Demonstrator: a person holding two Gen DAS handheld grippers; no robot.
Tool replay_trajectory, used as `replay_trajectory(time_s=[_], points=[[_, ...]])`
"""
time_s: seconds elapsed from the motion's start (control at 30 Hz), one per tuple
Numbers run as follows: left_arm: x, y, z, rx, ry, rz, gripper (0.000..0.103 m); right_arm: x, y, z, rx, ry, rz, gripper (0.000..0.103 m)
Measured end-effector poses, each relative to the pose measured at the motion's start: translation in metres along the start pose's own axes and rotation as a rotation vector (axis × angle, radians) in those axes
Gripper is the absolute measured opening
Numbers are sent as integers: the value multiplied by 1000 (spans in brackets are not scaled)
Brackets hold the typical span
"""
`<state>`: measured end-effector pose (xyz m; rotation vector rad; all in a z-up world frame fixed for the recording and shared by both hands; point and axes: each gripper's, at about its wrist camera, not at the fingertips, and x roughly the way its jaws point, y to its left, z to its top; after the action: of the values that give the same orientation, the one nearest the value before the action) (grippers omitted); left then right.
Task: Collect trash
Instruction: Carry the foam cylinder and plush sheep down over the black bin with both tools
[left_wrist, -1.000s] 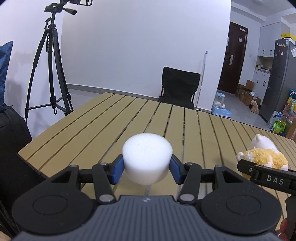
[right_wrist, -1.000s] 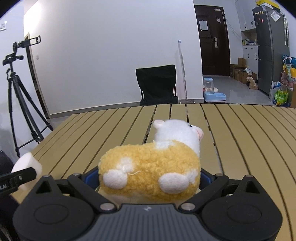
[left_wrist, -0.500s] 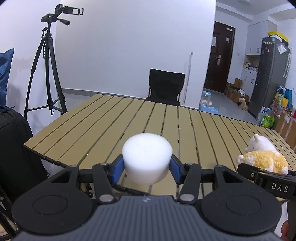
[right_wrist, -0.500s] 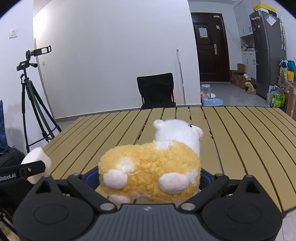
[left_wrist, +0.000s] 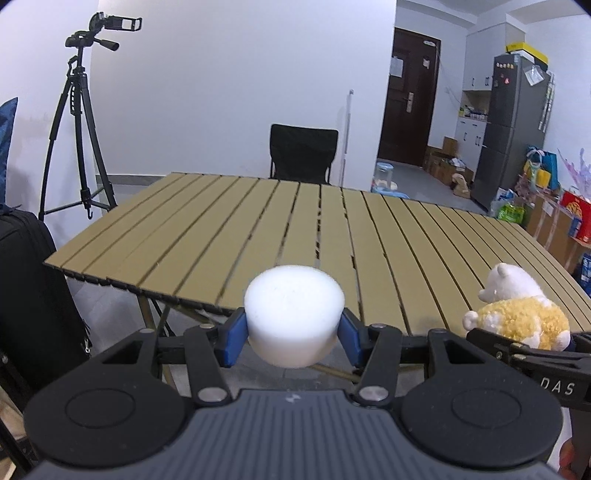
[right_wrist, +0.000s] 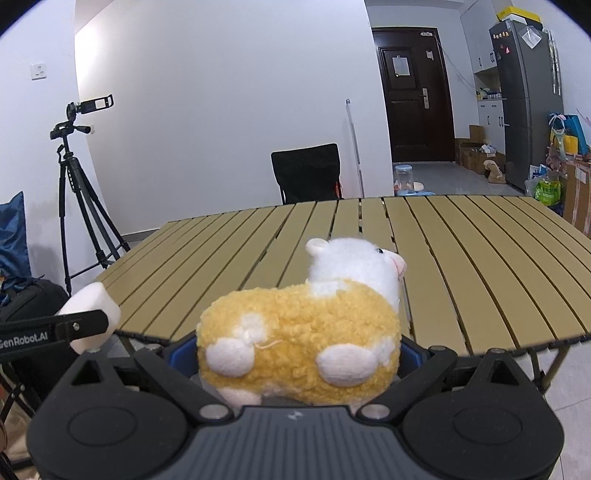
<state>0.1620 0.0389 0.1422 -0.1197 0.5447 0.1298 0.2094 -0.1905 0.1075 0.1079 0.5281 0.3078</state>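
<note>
My left gripper (left_wrist: 293, 334) is shut on a white foam cylinder (left_wrist: 293, 314), its blue pads pressed against both sides. It hangs just off the near edge of the slatted table (left_wrist: 258, 229). My right gripper (right_wrist: 299, 358) is shut on a yellow and white plush sheep (right_wrist: 306, 328), held at the table's near edge. The sheep (left_wrist: 517, 317) shows at the right of the left wrist view. In the right wrist view the foam cylinder (right_wrist: 92, 314) and the left gripper's finger (right_wrist: 55, 328) appear at the left.
A black folding chair (left_wrist: 303, 153) stands behind the table's far edge. A tripod with a camera (left_wrist: 79, 122) is at the left by the wall. A black bag (left_wrist: 29, 295) sits near the table's left corner. A fridge (left_wrist: 513, 125), boxes and bags fill the right.
Both grippers have drawn back from over the table, so its near edge and legs now show below them. The foam cylinder and the plush sheep stay gripped.
</note>
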Motion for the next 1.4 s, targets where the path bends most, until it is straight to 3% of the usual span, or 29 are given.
replay_trajectory(time_s=[0.37,0.9,1.4], points=[[-4,-15,-49,45,76,-34,53,-17,-15,-53,-7,56,-15,99],[32,-10,-129,51,235,-34,53,-3,-40,-146,5,179,-51,99],[80,-2,-163,66,368,-19,53,18,-66,-174,18,236,-107,99]])
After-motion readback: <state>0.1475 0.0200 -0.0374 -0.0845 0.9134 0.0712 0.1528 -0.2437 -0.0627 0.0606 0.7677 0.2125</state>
